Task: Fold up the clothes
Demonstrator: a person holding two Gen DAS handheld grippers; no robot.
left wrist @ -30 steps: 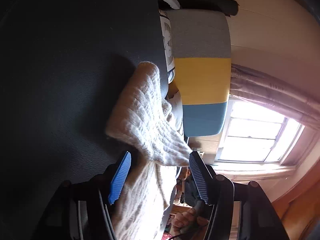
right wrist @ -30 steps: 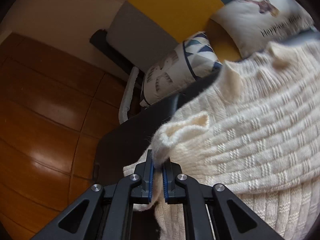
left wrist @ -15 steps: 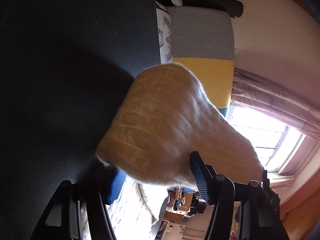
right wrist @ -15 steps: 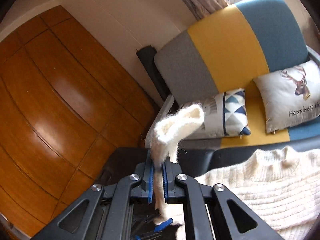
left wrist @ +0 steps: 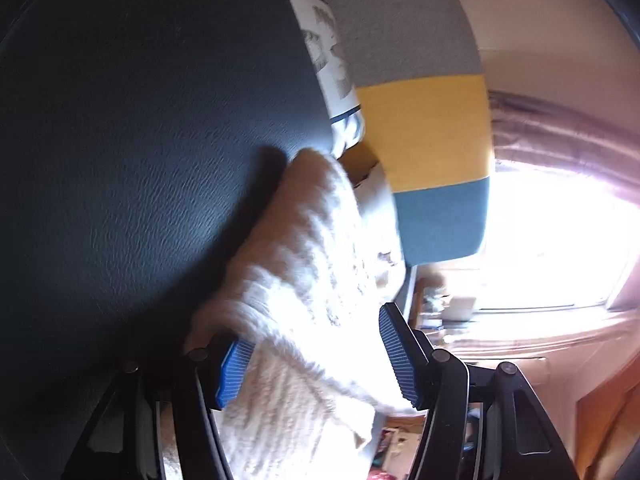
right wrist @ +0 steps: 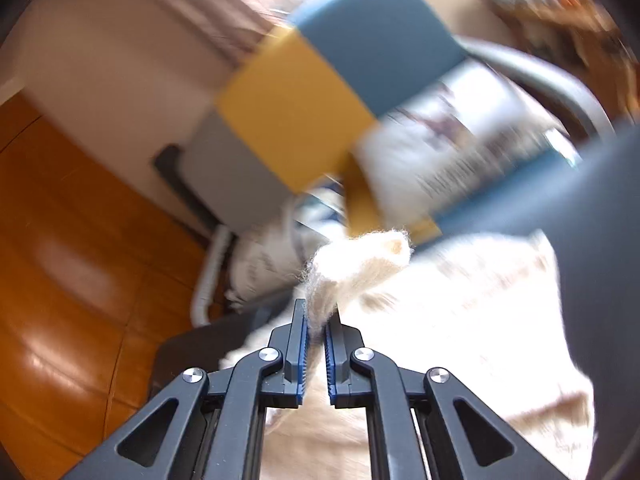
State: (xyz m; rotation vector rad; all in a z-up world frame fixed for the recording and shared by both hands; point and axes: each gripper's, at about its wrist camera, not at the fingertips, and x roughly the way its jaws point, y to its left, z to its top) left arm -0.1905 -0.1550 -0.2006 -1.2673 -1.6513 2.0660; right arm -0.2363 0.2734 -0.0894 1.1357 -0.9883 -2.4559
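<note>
Sweater point(right wrist: 460, 312) in right gripper point(right wrist: 316, 320)

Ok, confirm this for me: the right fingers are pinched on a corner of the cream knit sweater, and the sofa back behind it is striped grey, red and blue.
Not quite. The sofa back is striped grey, yellow and blue, not red; the right wrist view shows it. The rest holds: the right fingers are pinched on a corner of the cream knit sweater.
</note>
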